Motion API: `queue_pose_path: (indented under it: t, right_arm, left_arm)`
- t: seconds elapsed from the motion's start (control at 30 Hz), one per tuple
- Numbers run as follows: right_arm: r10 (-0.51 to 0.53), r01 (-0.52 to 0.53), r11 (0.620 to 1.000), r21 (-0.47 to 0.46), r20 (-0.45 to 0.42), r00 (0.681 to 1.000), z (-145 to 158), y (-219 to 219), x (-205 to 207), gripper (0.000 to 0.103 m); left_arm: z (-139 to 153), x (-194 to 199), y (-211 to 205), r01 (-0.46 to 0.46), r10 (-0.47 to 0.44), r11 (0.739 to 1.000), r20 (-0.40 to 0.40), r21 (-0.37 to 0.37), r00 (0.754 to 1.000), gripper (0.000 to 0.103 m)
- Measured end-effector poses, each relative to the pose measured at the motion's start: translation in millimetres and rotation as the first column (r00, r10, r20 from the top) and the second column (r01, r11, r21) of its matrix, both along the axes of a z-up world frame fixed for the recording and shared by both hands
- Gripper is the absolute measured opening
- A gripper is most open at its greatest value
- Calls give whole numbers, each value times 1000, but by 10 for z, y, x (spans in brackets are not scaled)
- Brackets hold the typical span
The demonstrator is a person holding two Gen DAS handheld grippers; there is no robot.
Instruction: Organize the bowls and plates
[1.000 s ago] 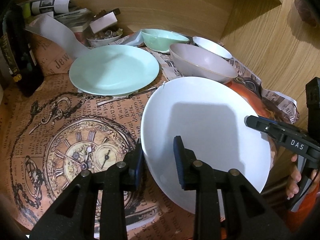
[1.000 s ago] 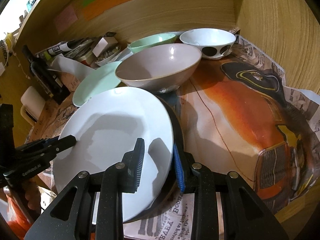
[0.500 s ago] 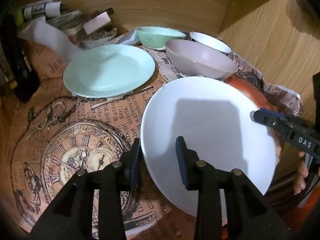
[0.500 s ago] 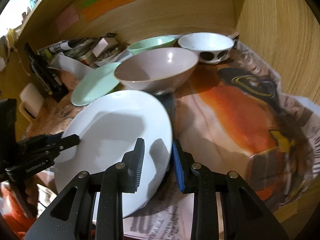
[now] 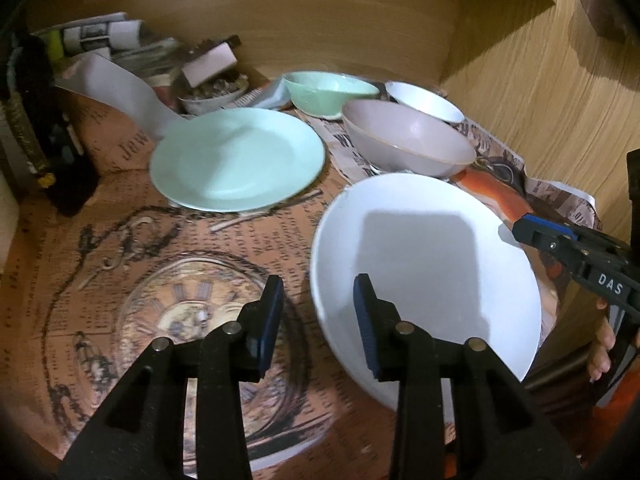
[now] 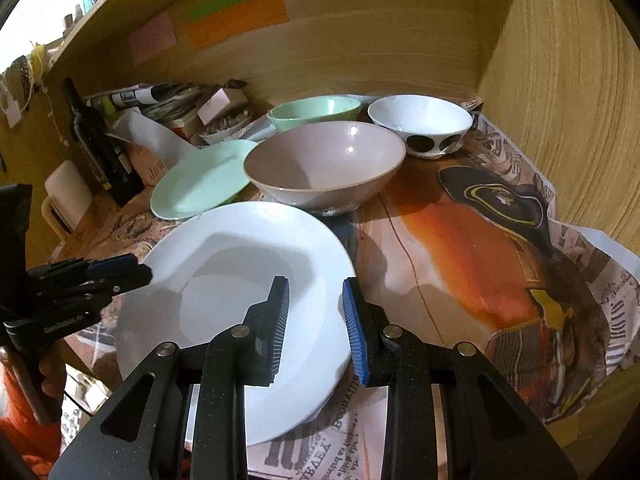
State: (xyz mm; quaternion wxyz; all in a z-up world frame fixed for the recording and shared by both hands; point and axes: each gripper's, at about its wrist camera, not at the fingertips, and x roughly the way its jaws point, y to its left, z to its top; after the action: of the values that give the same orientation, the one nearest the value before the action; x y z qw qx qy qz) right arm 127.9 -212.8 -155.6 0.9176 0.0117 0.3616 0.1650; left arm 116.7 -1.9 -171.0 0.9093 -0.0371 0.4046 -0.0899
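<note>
Resting on the newspaper-covered table (image 6: 472, 240), the white plate (image 5: 424, 256) serves as your reference landmark. Your left gripper (image 5: 318, 320) has its jaws spread, straddling the plate's near-left rim without pinching it. Your right gripper (image 6: 314, 324) likewise has its jaws spread across the plate's right rim, with visible gaps on both sides. Behind the white plate and just beside it sits the taupe bowl (image 6: 324, 168). Farther behind that bowl stand the mint green bowl (image 6: 314, 110) and the white bowl with dark spots (image 6: 422, 126). Behind the white plate on its left lies the mint green plate (image 5: 238, 158), apart from the white plate. A dark bottle (image 6: 100, 144) stands well to the left of the plate, near the wooden back wall (image 6: 340, 52).
</note>
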Motion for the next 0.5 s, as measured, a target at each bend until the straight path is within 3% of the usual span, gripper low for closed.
queue_pose_path:
  t: [0.33,0.43,0.5]
  right_arm:
    - [84,-85,996,40,24,996,162,240,87,27]
    - [131,-132,990,45,38,991,255,387,188,30]
    - [159,-161,986,38,53,986,331,494,270,38]
  left_arm:
    - [252,-87,439,-114,111,993,85,21,990,55]
    - [317,-43,602,-158,156,987,107,15,982,63]
    - [347,4,699,-181,178,983,116,14,977,64]
